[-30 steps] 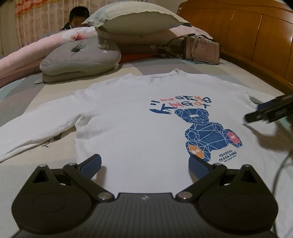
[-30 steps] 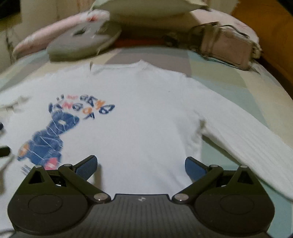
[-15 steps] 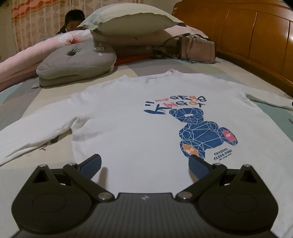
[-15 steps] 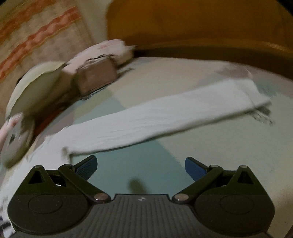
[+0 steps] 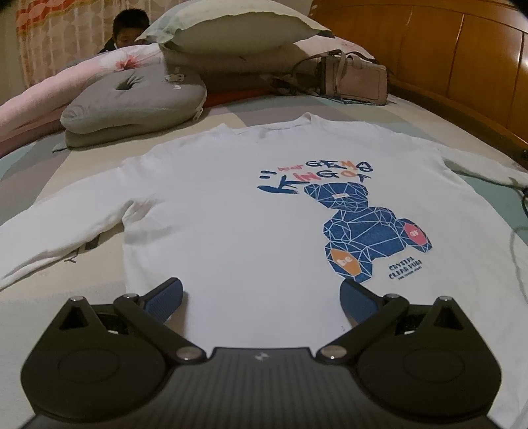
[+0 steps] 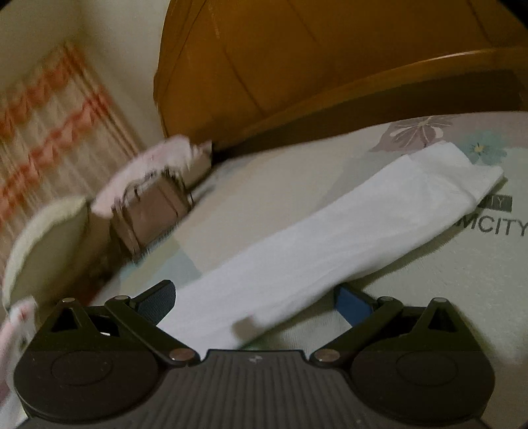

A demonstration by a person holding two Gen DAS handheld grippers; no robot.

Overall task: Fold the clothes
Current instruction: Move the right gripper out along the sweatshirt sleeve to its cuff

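Lying flat, the white bear-print shirt spreads beneath both wide-open claws, left and right.

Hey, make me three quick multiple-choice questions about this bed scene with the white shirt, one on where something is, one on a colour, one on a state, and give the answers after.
1. Where is the handbag?
A. on the shirt's chest
B. beyond the shirt's collar, near the wooden headboard
C. under the grey cushion

2. What colour is the bear print on the white shirt?
A. mainly green
B. mainly black
C. mainly blue

3. How is the right gripper?
A. open, fingers either side of the sleeve
B. shut on the sleeve
C. shut on the handbag

Answers: 1 B, the bag sits past the neckline by the pillows; 2 C, the faceted bear is blue with small orange and red patches; 3 A, both blue pads stand wide apart with the sleeve between.
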